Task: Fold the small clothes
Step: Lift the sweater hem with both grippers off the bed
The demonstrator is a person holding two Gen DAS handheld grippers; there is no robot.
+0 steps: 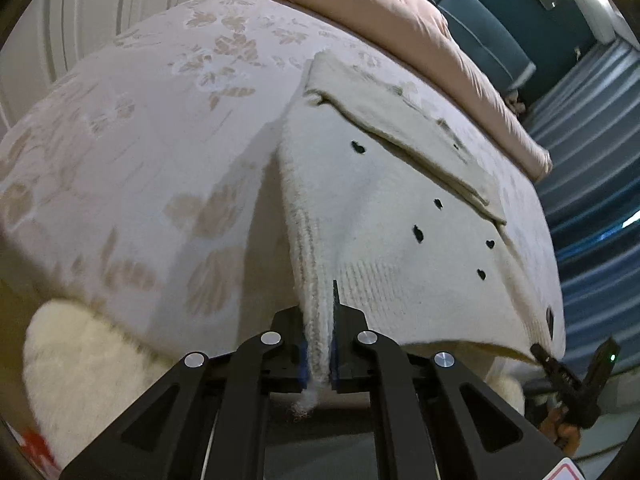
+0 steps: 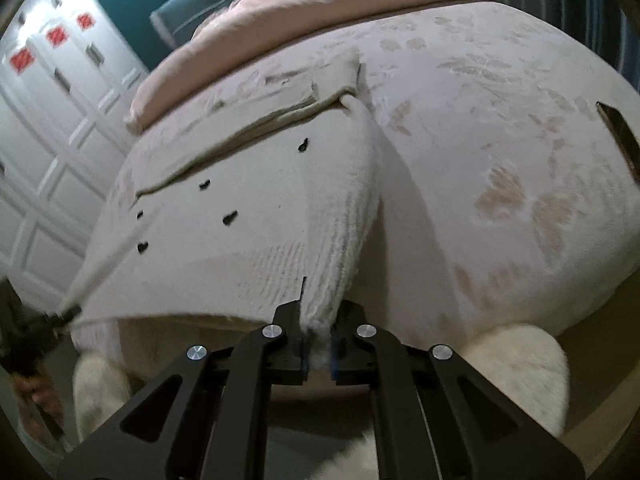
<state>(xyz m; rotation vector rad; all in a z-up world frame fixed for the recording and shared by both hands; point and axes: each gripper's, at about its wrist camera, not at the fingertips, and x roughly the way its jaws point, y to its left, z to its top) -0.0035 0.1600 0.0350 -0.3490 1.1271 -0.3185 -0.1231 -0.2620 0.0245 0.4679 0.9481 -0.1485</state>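
A white knitted sweater (image 1: pixel 400 208) with small black hearts lies on the floral bedspread (image 1: pixel 140 140), its near hem lifted off the bed. One sleeve (image 1: pixel 400 128) is folded across its upper part. In the left wrist view my left gripper (image 1: pixel 319 344) is shut on the hem's left corner, with knit bunched between the blue pads. At the far right of that view the right gripper (image 1: pixel 540 352) holds the other corner. In the right wrist view my right gripper (image 2: pixel 319 340) is shut on the sweater (image 2: pixel 248 208) at the ribbed hem. The left gripper (image 2: pixel 70 312) shows blurred at the left edge.
A pink duvet (image 1: pixel 380 12) lies along the far side of the bed, with a teal headboard (image 1: pixel 480 0) behind it. White fluffy patches (image 1: pixel 80 360) (image 2: pixel 520 368) sit low beside the bed's near edge. White panelled doors (image 2: pixel 52 120) stand at the left. A dark flat object (image 2: pixel 620 132) lies on the bedspread (image 2: pixel 480 120) at the right.
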